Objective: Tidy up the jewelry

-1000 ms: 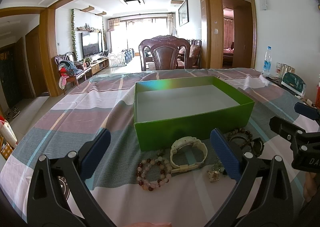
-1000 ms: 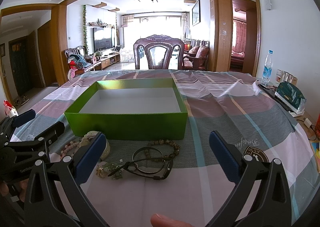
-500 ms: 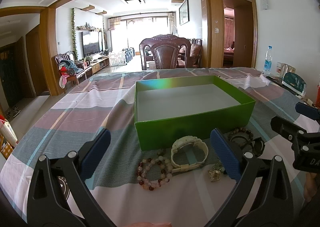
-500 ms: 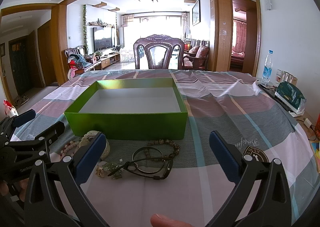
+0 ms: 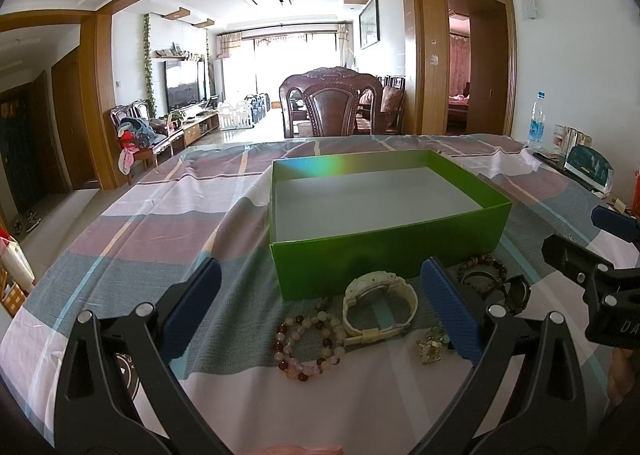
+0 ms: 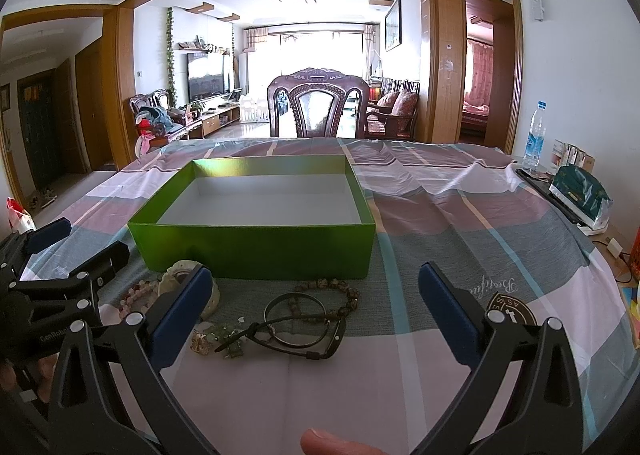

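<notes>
An empty green box [image 5: 384, 255] [image 6: 256, 247] stands on the striped tablecloth. Jewelry lies in front of it: a cream watch [image 5: 380, 305] [image 6: 188, 275], a pink and red bead bracelet [image 5: 308, 347] [image 6: 134, 293], a gold charm [image 5: 430, 349] [image 6: 202, 341], a brown bead bracelet [image 6: 340, 291] [image 5: 482, 265], a metal bangle [image 6: 298, 313] and dark glasses [image 6: 316, 339] [image 5: 516, 291]. My left gripper [image 5: 320, 311] is open just short of the watch and beads. My right gripper [image 6: 314, 313] is open around the bangle and glasses, held above them.
A carved wooden chair [image 5: 330, 105] stands at the table's far side. At the right edge are a water bottle [image 6: 534, 139], small cartons [image 6: 572, 157] and a teal packet [image 6: 582, 195]. The other gripper shows at each view's side [image 5: 600, 279] [image 6: 52, 291].
</notes>
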The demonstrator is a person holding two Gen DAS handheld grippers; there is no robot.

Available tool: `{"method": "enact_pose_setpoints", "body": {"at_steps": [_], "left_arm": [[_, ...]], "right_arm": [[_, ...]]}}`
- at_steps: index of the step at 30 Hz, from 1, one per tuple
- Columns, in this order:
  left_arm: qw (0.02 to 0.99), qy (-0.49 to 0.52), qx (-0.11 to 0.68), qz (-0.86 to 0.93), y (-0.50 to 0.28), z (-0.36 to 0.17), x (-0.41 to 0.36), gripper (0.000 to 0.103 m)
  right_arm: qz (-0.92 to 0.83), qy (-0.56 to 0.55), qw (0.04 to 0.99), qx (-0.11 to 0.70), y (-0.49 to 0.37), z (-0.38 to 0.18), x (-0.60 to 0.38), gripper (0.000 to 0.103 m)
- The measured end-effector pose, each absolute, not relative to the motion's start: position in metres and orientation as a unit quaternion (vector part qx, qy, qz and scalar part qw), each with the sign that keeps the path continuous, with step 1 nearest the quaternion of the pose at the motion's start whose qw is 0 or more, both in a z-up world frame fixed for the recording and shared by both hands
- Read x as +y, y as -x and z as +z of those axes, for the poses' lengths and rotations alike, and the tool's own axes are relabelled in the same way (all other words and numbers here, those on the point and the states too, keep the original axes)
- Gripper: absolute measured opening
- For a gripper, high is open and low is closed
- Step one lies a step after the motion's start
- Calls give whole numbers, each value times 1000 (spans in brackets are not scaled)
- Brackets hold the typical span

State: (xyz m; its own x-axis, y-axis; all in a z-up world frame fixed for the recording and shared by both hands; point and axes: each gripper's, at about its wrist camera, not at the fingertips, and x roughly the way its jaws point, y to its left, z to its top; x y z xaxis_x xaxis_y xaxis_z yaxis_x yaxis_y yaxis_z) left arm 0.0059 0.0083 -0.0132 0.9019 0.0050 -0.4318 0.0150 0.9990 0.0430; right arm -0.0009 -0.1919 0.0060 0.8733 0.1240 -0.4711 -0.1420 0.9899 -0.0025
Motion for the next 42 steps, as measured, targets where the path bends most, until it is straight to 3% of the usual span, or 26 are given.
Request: {"method": "enact_pose_setpoints", "body": {"at_steps": [42], "left_arm": [[970, -16, 241, -1, -9, -14, 9, 99]], "right_arm": [[69, 21, 967, 245, -3, 7, -190, 101]]}}
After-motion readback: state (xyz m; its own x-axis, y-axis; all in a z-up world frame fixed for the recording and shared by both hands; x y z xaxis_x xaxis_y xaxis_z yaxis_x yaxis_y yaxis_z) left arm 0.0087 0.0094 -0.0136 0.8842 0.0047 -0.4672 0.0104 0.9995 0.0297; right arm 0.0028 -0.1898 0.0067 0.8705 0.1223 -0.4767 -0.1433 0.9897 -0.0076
